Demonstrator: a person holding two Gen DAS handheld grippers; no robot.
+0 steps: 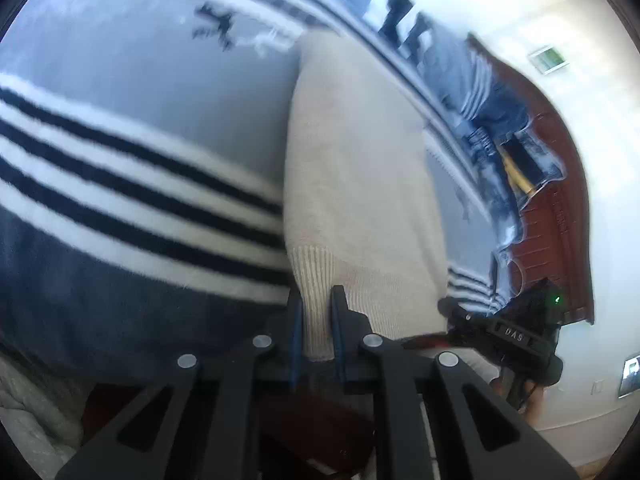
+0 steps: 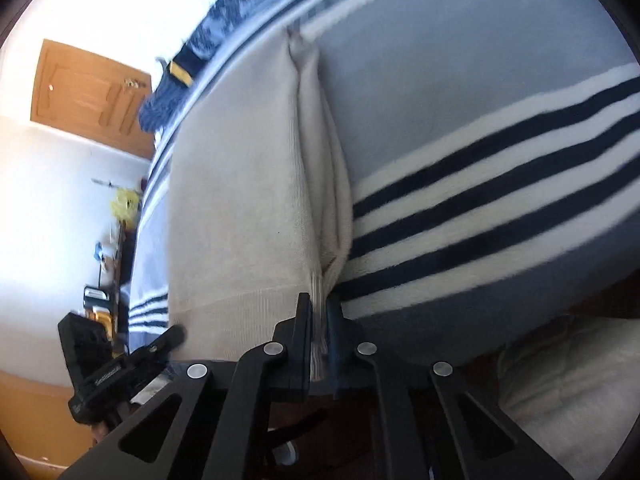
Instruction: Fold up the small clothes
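Observation:
A cream knit sweater (image 1: 352, 160) lies lengthwise on a striped blanket, its ribbed hem toward me. My left gripper (image 1: 317, 300) is shut on the hem's ribbed edge, with the fabric pinched between the blue pads. In the right wrist view the sweater (image 2: 240, 200) shows a bunched fold along its right side. My right gripper (image 2: 319, 306) is shut on the ribbed corner at the foot of that fold. Each gripper shows in the other's view, at the hem's opposite corner: the right gripper (image 1: 452, 308) and the left gripper (image 2: 176, 334).
The sweater rests on a grey blanket (image 1: 140, 100) with white and navy stripes, spread over a bed. Blue denim clothes (image 1: 488, 104) are piled at the far edge by a red-brown headboard (image 1: 560, 208). A wooden door (image 2: 88, 92) is in the wall. A pale quilt (image 2: 560, 392) hangs below the blanket.

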